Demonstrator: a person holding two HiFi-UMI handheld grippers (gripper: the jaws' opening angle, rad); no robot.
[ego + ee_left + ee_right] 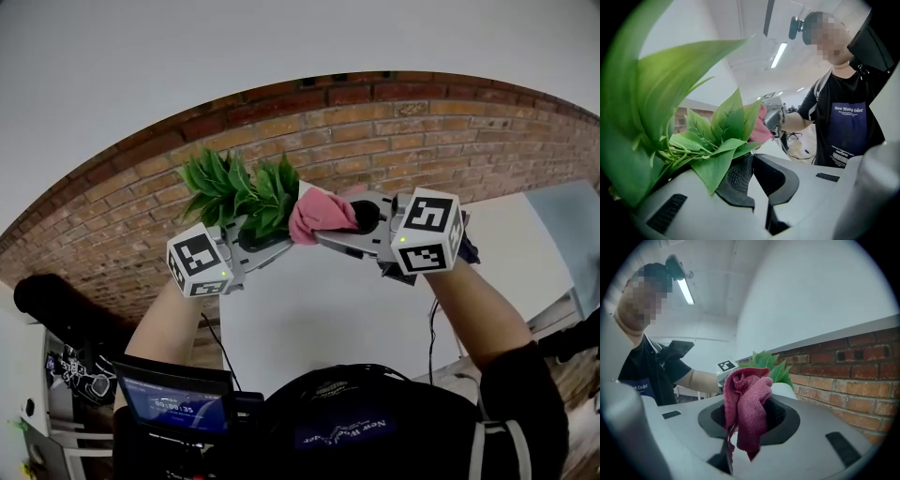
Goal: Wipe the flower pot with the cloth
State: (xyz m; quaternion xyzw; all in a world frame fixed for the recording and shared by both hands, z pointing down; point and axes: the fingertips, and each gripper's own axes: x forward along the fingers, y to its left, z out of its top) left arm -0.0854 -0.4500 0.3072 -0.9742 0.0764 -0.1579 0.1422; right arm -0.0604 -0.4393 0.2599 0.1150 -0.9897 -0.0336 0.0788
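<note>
The leaves [234,192] at the far left sprawl over our left gripper [752,163] and fill most of its view, hiding whatever lies beyond its left jaw. Its jaws are drawn together with only a sliver between the pads. Whether they nip a stem or a rim we cannot tell.

Of the flower pot [786,391] we see just a small white curve in the right gripper view, tucked under the leaves and right behind the cloth [319,217]. The rest is covered. The pink cloth is bunched up and clamped between the jaws of our right gripper [751,414], with a loose end hanging out in front.

We hold both grippers raised in front of us, nearly level, with their tips turned toward each other and the plant between them. The leaves fan out to the left and the cloth sits against the pot side. Our left forearm [164,323] comes up from the lower left. Our right forearm [473,309] slants in from the lower right.

Below the grippers lies a white table [309,319], and a small lit screen [173,403] sits at the lower left. Behind the plant runs a brick wall [394,131] with a plain white wall [281,47] above it. A ceiling light strip [778,55] shows overhead in the left gripper view.
</note>
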